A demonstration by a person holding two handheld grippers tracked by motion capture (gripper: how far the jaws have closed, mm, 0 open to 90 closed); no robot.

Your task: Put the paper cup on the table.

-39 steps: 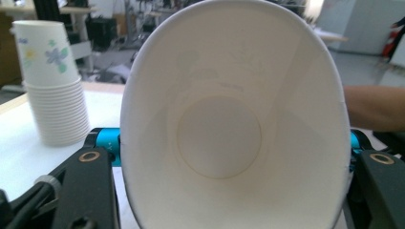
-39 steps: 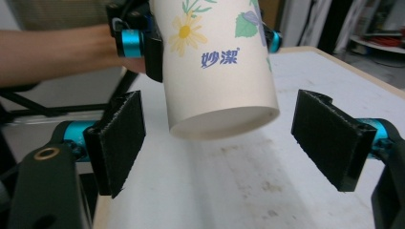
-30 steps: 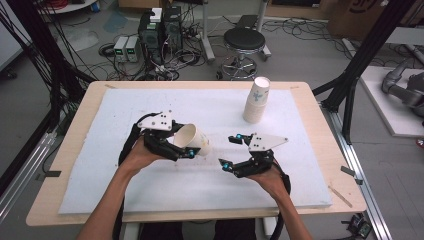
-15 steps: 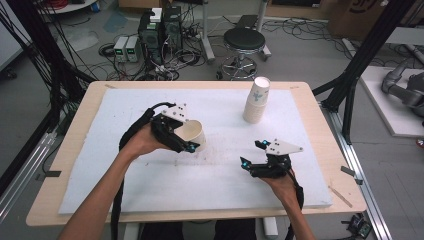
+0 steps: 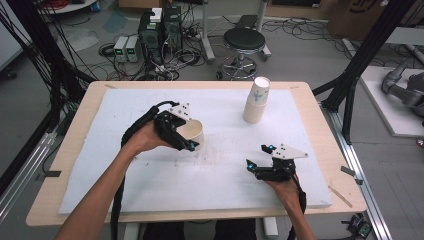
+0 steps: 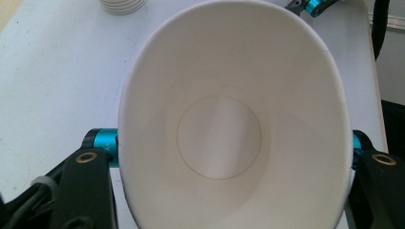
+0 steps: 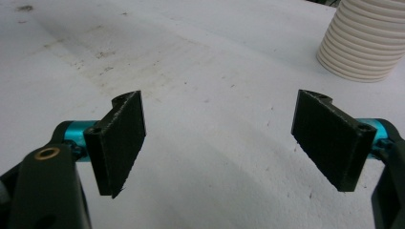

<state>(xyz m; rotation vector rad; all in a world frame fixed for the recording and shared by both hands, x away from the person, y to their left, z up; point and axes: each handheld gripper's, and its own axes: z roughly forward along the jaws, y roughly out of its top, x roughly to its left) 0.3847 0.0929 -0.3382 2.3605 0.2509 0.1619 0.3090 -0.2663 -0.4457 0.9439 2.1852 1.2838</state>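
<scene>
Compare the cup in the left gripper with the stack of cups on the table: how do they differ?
The single cup is one cup, gripped and squeezed oval by the left gripper, mouth up. The stack of cups is many nested cups standing free upside down on the white mat. Both are white paper cups.

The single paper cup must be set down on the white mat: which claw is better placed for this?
Left. The left claw already holds the paper cup squeezed between its jaws, above the white mat. The right claw is open and holds nothing.
</scene>
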